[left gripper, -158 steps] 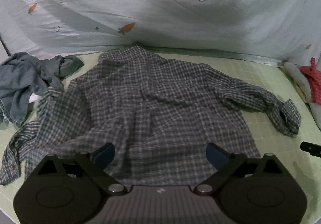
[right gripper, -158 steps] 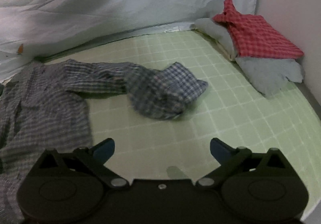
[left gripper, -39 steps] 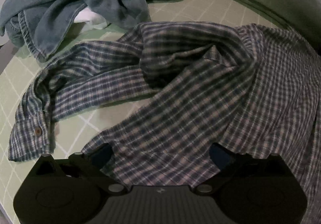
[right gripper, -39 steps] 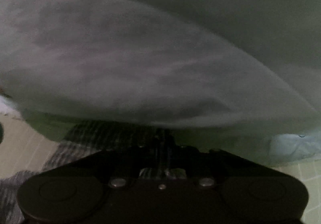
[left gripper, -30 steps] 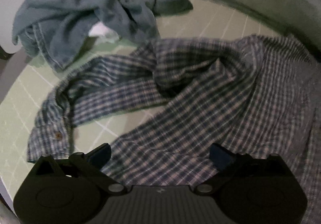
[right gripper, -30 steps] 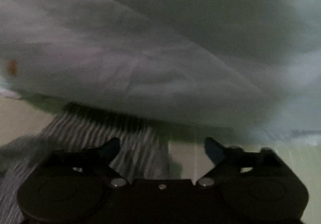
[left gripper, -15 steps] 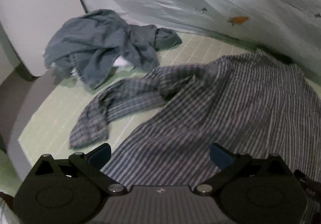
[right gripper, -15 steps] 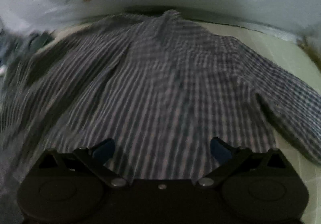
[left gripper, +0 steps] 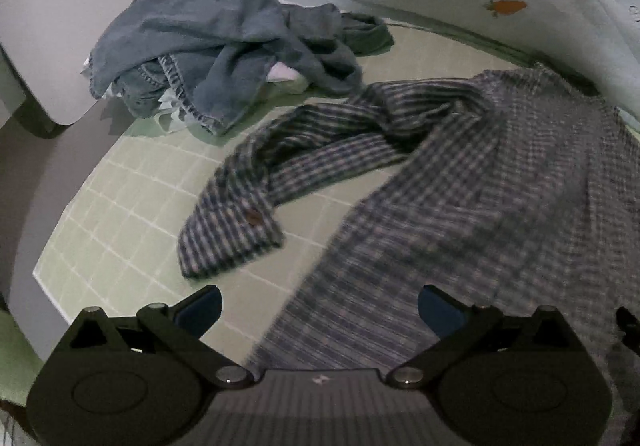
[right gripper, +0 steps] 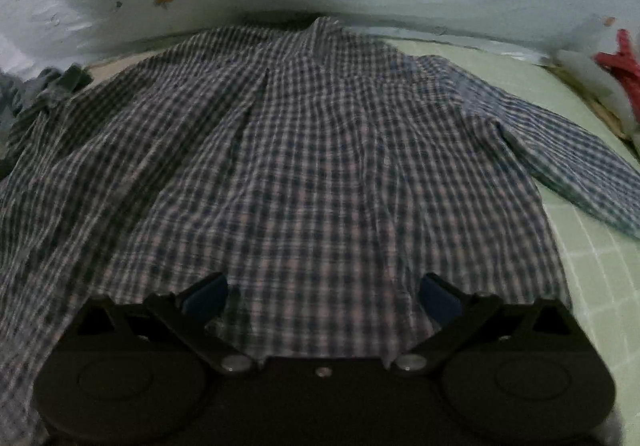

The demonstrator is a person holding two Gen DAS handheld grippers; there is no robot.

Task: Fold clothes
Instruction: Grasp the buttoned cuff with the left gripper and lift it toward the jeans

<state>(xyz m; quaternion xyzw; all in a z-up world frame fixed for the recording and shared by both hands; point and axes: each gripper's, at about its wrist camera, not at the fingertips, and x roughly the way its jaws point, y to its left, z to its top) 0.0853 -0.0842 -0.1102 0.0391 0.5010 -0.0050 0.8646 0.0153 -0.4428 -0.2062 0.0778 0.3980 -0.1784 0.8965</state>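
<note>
Both hand-held grippers, left (left gripper: 319, 306) and right (right gripper: 323, 296), are gaping wide over the plaid shirt (right gripper: 312, 166), gripping nothing. Only the left view is showing the crumpled sleeve (left gripper: 256, 202) and far-left blue clothes heap (left gripper: 224, 42); the right is catching a red garment (right gripper: 620, 62) (far right).

Left gripper (left gripper: 319, 305) along bottom of frame, matte black body, two round housings, silver pivot screws, blue pads (left gripper: 200, 306) on black fingers, ribbed grey centre panel with small white mark, right gripper (right gripper: 323, 296) alike, black centre, small silver screw
</note>
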